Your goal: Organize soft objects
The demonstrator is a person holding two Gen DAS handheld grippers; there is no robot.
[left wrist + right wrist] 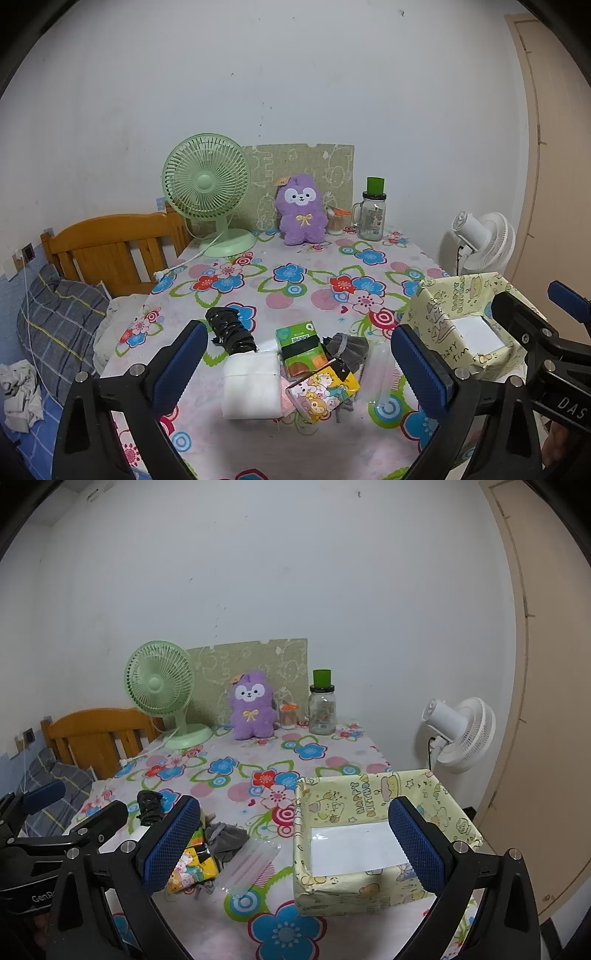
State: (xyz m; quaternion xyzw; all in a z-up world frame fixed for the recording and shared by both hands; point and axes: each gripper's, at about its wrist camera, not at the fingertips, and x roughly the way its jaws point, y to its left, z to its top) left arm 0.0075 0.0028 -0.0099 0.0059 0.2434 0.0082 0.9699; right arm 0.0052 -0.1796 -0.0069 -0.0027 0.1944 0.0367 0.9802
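White walls close the far side of a table under a flowered cloth (295,280); a green fan (207,184), a purple plush (301,210) and a glass jar (371,218) stand in a row along that back edge, likely parked there out of the working area. Nearer, at 6 o'clock from the plush, the soft things lie heaped together: a white folded cloth (251,384), a grey sock (345,349), a black bundle (229,328), a green packet (299,347) and a cartoon-print pack (325,391); a clear plastic sleeve (251,864) lies just beside them. At 3 o'clock from the heap sits the paper-lined box (369,890), open-topped and bare inside, seemingly the place meant to receive them. Left gripper (295,362) hangs released over the heap, jaws wide apart, nothing between them; right gripper (291,845) is likewise spread and bare, framing the box. Open cloth between heap and box leaves a clear lane; the box sits close to the table's right edge, so a shove could tip it off.
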